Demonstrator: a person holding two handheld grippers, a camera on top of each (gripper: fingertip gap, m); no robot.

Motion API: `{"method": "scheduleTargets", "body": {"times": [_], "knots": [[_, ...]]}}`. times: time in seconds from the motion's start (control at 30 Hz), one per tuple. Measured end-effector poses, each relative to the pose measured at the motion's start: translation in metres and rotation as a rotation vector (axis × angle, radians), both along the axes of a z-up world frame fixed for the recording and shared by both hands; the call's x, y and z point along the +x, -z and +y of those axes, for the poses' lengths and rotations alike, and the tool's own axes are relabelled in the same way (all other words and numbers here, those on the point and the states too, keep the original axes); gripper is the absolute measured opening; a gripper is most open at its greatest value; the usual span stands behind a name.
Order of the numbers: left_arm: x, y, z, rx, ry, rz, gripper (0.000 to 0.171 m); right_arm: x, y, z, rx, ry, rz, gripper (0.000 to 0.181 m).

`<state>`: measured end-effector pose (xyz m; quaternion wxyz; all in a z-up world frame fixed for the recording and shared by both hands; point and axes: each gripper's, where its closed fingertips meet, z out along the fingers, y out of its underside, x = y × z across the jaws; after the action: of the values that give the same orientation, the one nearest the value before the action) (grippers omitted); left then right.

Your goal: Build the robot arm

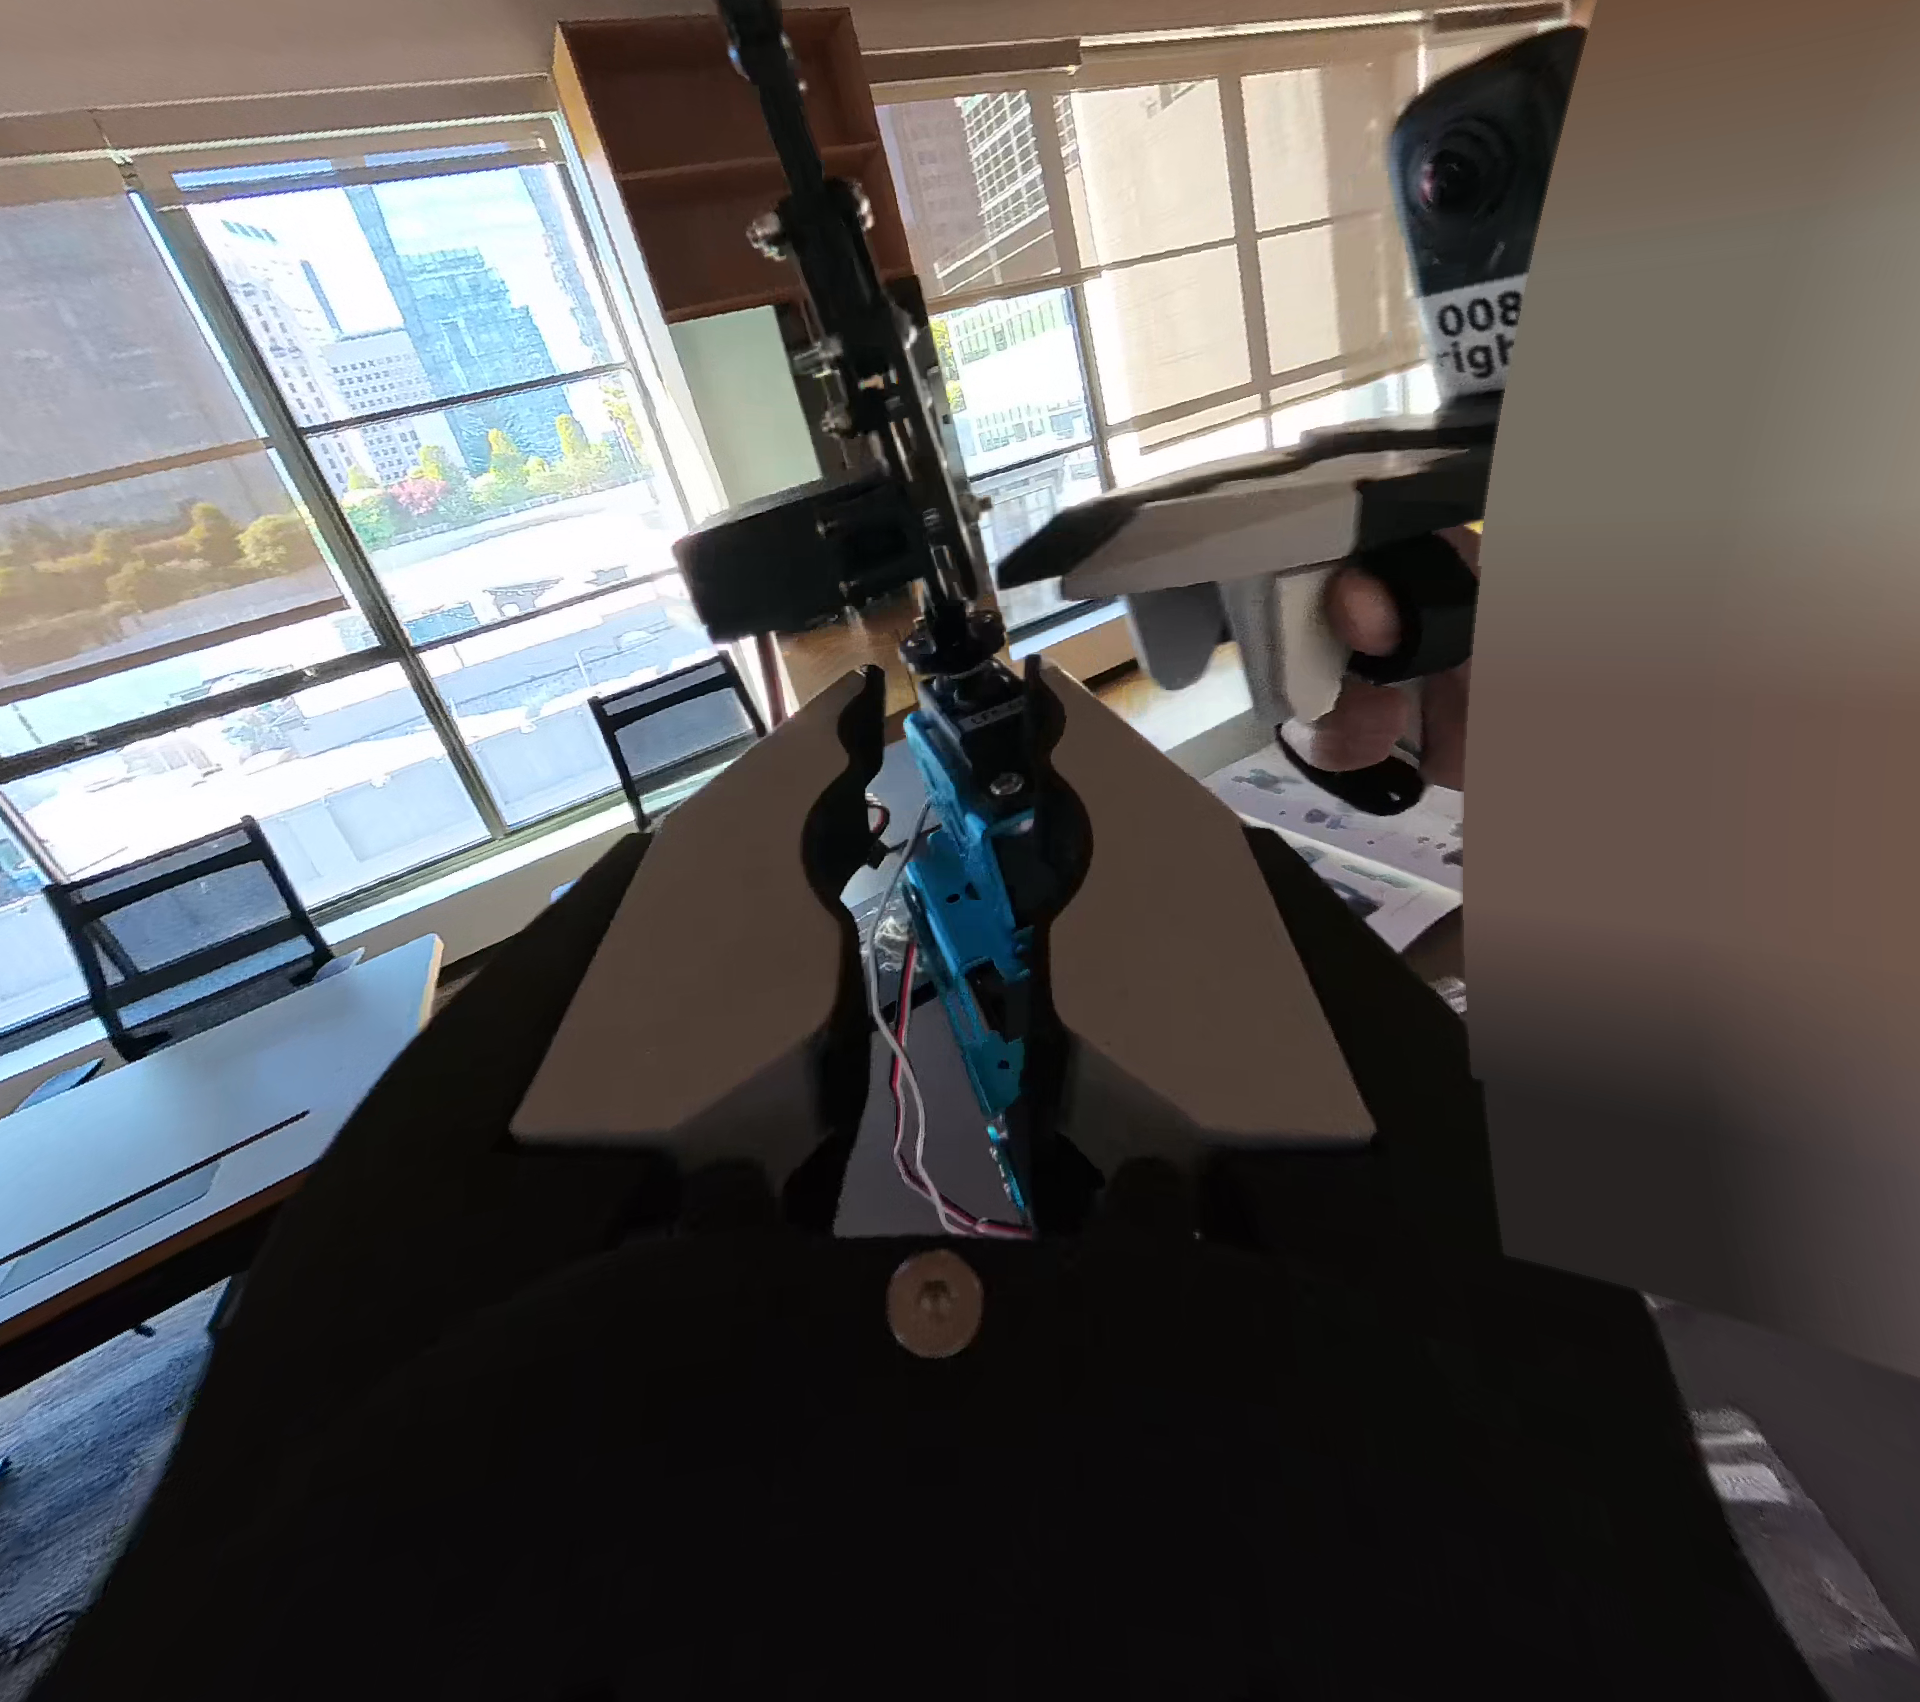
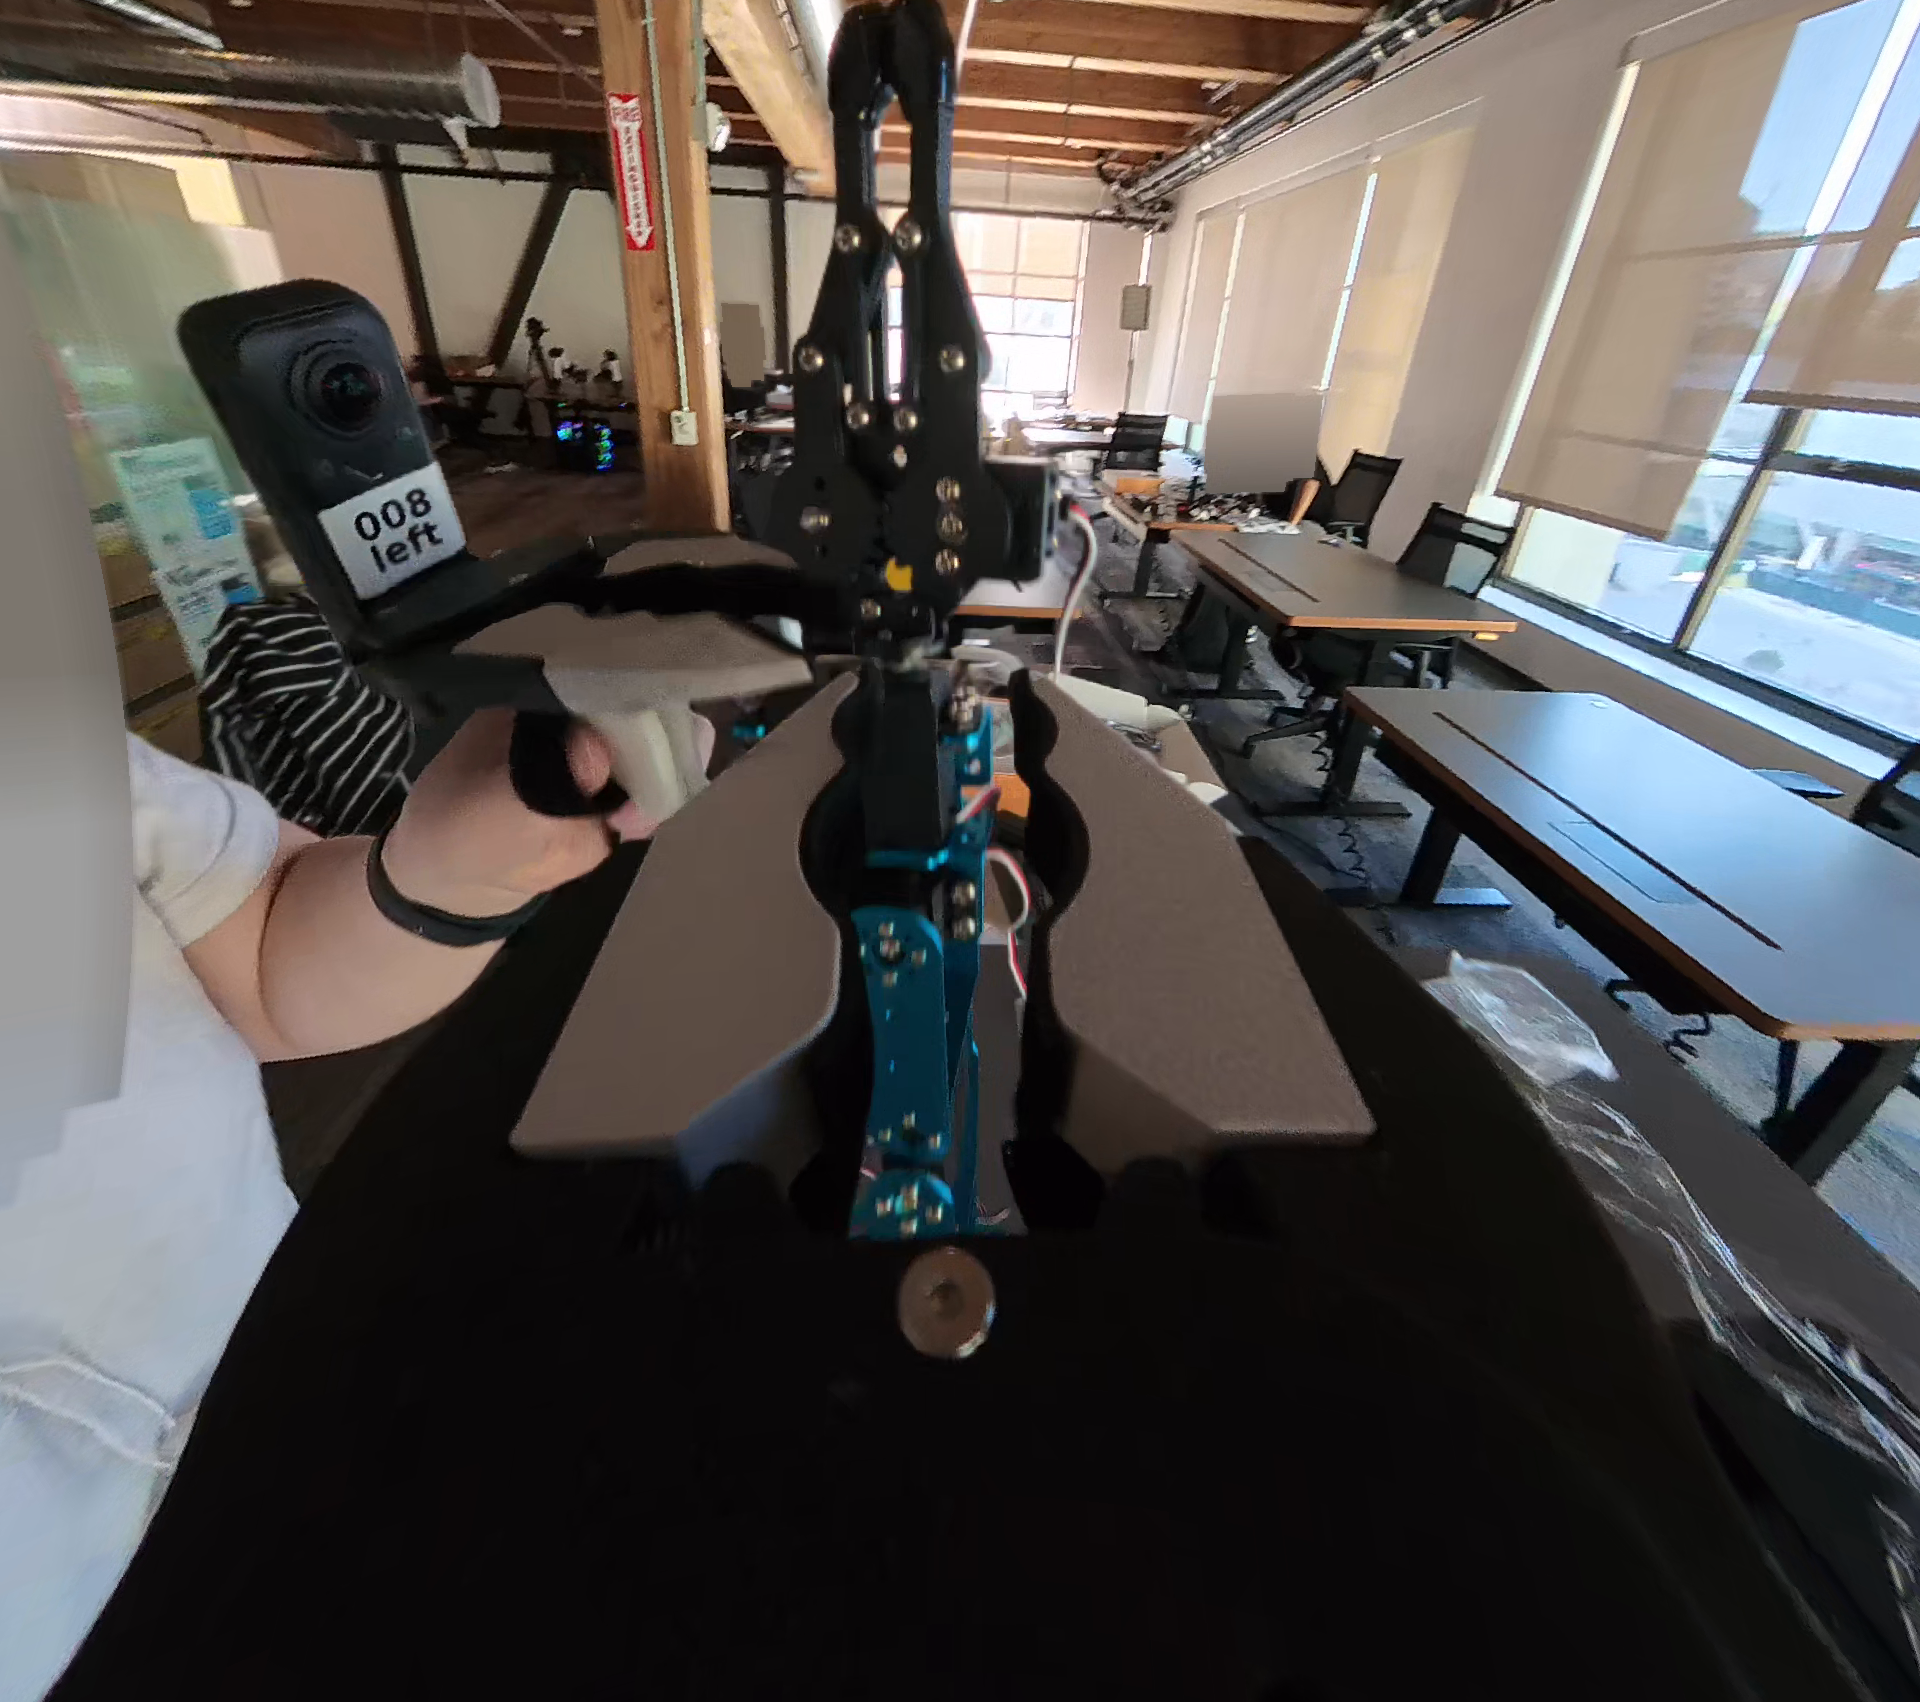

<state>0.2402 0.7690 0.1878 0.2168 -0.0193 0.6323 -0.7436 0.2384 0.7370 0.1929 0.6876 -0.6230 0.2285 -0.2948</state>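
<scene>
A small robot arm of blue metal brackets (image 1: 961, 873) with a black claw (image 1: 831, 281) on top stands upright between both grippers. My left gripper (image 1: 951, 681) is closed about its blue lower part, with the bracket against the right finger. My right gripper (image 2: 935, 686) is closed about the same arm (image 2: 914, 977) from another side, just below the shut black claw (image 2: 899, 302). Red and white wires hang beside the brackets. The right gripper also shows in the left wrist view (image 1: 1013, 572), held in a hand. The left gripper shows in the right wrist view (image 2: 800, 639).
A person's hand (image 2: 499, 842) and forearm are at the left. Crumpled clear plastic (image 2: 1517, 1029) lies on the dark table at the right. Long desks (image 2: 1662, 842) and black chairs (image 2: 1455, 551) fill the room by the windows. A wooden post (image 2: 665, 250) stands behind. Printed sheets (image 1: 1330, 821) lie near. The grippers are tip to tip, or close to it.
</scene>
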Motion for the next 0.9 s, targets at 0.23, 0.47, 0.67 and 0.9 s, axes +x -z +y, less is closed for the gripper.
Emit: {"method": "scheduleTargets", "body": {"times": [0.23,0.47,0.67,0.9], "knots": [[-0.014,0.014,0.043,-0.068,0.254,0.079,0.027,-0.053,0.096,-0.05,0.069,0.305,0.13,0.023],[-0.03,0.062,0.07,-0.059,0.431,0.051,0.027,-0.152,0.235,-0.071,0.164,0.676,0.328,0.024],[-0.051,0.088,0.062,0.051,0.397,0.089,0.024,-0.291,0.27,-0.189,-0.025,1.106,0.427,0.024],[-0.107,0.118,0.018,0.109,0.297,0.202,0.021,-0.468,0.292,-0.358,-0.167,1.369,0.792,0.017]]}}
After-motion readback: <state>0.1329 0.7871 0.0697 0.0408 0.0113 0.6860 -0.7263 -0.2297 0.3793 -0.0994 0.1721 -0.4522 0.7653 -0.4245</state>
